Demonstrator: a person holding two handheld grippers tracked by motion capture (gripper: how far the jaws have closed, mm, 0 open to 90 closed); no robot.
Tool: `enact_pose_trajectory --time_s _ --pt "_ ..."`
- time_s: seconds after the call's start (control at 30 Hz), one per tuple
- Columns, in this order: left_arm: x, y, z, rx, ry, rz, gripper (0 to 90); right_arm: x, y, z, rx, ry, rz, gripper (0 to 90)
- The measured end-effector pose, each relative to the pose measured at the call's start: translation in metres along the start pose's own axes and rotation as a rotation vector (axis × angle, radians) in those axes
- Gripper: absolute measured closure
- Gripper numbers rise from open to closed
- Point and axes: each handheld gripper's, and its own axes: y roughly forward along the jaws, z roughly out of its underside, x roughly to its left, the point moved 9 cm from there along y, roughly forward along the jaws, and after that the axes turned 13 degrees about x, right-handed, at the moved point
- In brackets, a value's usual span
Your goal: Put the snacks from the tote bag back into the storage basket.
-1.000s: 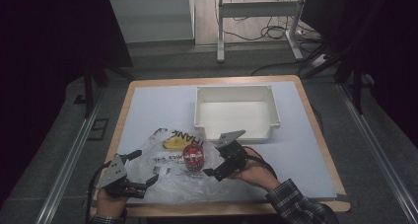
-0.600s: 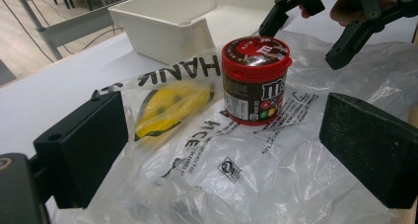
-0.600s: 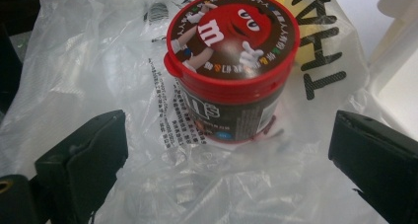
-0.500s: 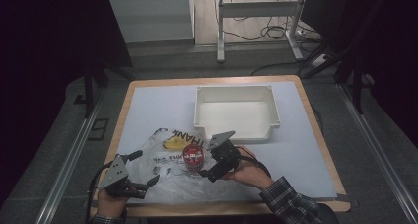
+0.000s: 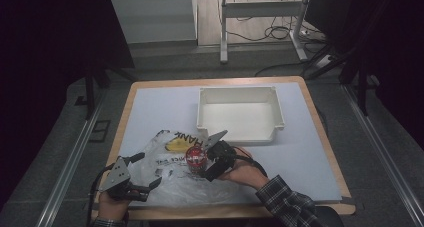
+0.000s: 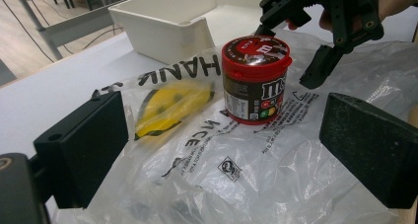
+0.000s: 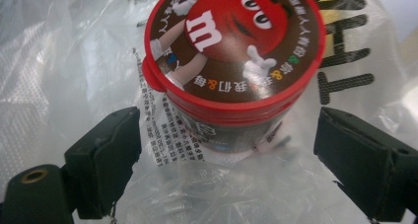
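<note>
A: Since a second ago the right gripper [image 5: 202, 163] has slid in toward the candy jar [image 5: 195, 159], and its jaws have just been closing, with the jar now between them. The left gripper [image 5: 144, 173] has stayed put.

B: Start at the left, then. How does that gripper stand?

A: It rests low at the near left of the bench [image 5: 150, 104], over the crumpled edge of the clear plastic bag [image 5: 165, 179]. Its jaws are spread, nothing between them but the bag's film below.

B: And the jar?

A: Upright on the bag, near the middle of the bench's front half. Red lid, brown label. Just behind it, under the film, lies something yellow [image 5: 176, 145].

B: Is the right gripper pinching it?

A: Not yet. In the right gripper view the pads [image 7: 106, 150] stand on either side of the jar's lower body with a gap on both sides, so the jaws are partly spread.

B: Further right?

A: The white bin [image 5: 240, 112] sits behind the jar, toward the right, well clear of it.
</note>
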Motion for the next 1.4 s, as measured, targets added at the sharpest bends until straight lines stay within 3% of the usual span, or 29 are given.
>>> enact_pose_trajectory --time_s 0.2,0.6,1.4 --pt "0.0 0.0 0.0 0.001 0.0 -0.001 4.4 0.0 0.006 -0.005 0.028 -0.007 -0.013 14.5" --pt "0.001 -0.001 0.001 0.001 0.0 -0.006 4.4 -0.001 0.018 -0.012 0.104 -0.066 0.051 22.8" --pt "0.001 -0.001 0.001 0.001 0.0 -0.009 4.5 -0.001 0.024 -0.035 0.253 -0.111 0.052 23.2"
